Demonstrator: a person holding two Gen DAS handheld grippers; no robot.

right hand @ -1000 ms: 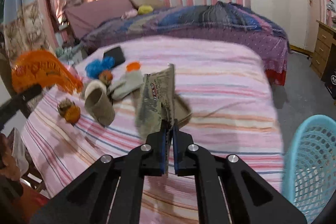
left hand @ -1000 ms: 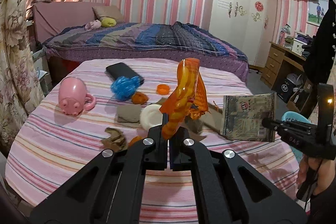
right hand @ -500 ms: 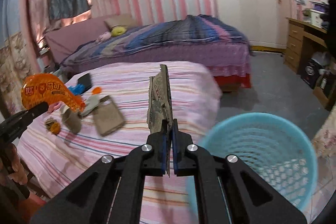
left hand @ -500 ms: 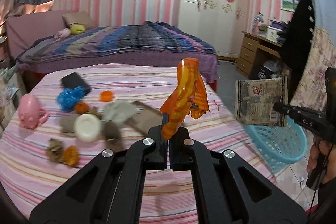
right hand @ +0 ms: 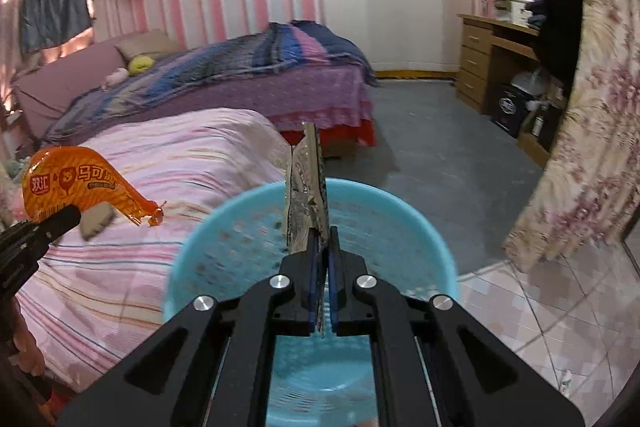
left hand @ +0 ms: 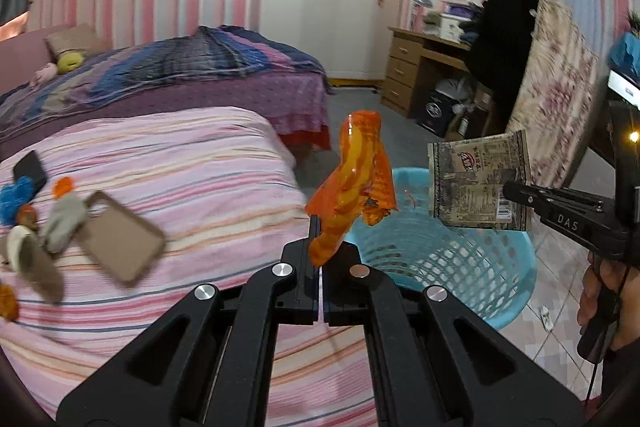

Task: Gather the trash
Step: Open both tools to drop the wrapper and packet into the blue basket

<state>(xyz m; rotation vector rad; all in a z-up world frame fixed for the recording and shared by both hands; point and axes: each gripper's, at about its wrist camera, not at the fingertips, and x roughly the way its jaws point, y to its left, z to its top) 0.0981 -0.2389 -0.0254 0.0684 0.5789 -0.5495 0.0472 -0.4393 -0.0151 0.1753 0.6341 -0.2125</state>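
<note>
My left gripper (left hand: 320,247) is shut on an orange snack wrapper (left hand: 352,183), which stands up from the jaws by the near rim of a light blue mesh basket (left hand: 472,267). My right gripper (right hand: 323,251) is shut on a grey-brown printed wrapper (right hand: 306,195), held edge-on straight over the basket (right hand: 424,227). In the left wrist view the same grey wrapper (left hand: 478,183) hangs flat above the basket, pinched by the right gripper (left hand: 512,193). The orange wrapper (right hand: 76,187) shows at the left of the right wrist view, over the striped bed.
A pink striped bed (left hand: 192,163) carries a brown phone case (left hand: 120,243), a grey sock (left hand: 64,219), a blue scrubber (left hand: 14,197), a black phone (left hand: 30,167) and orange scraps. A second bed (right hand: 248,75), a wooden desk (right hand: 492,55) and a floral curtain (right hand: 596,147) stand around the tiled floor.
Both grippers have swung right from over the striped bed to the blue basket, each still clamping its wrapper. The basket now fills the lower middle of the right wrist view.
</note>
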